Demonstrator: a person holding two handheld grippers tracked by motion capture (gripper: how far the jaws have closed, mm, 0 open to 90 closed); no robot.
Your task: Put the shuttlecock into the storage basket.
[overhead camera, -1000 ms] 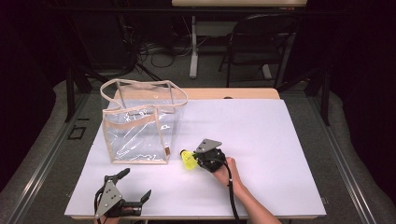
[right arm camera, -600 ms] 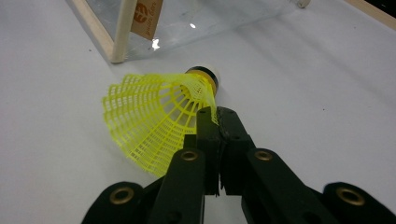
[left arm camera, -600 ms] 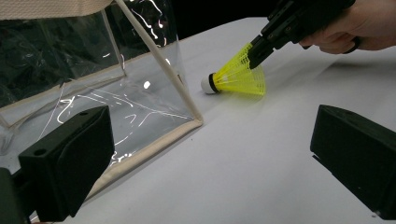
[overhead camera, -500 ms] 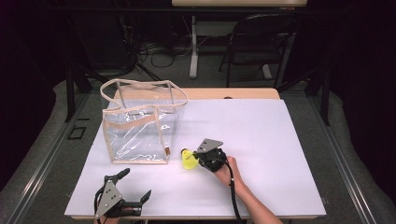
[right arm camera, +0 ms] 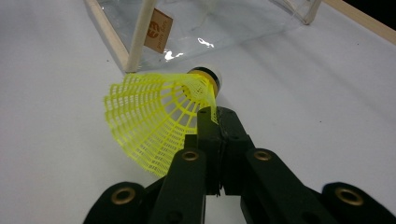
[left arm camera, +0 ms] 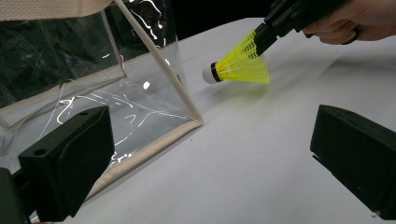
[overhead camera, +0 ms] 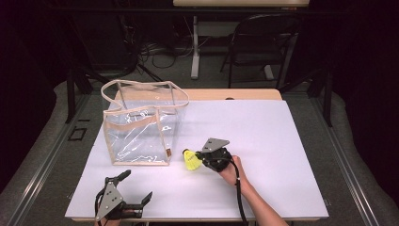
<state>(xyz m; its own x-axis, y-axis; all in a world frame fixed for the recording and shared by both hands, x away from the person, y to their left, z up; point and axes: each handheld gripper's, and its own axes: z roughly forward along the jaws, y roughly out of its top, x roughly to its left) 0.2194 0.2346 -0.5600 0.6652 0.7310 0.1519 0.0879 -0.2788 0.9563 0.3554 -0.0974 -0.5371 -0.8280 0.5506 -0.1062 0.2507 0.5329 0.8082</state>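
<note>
Yellow mesh skirt of the shuttlecock [right arm camera: 154, 126], featherlight and easily crushed, is pinched at its rim by the right tongs [right arm camera: 215, 122] just off the worktop [overhead camera: 282, 141] beside the clear bag [overhead camera: 141, 127]; left tongs [overhead camera: 134, 190] gape empty.

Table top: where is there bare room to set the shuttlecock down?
The white table is bare right of the right hand-held gripper and behind it. It is crowded by the clear bag, where the shuttlecock hangs, and near the left hand-held gripper.
</note>
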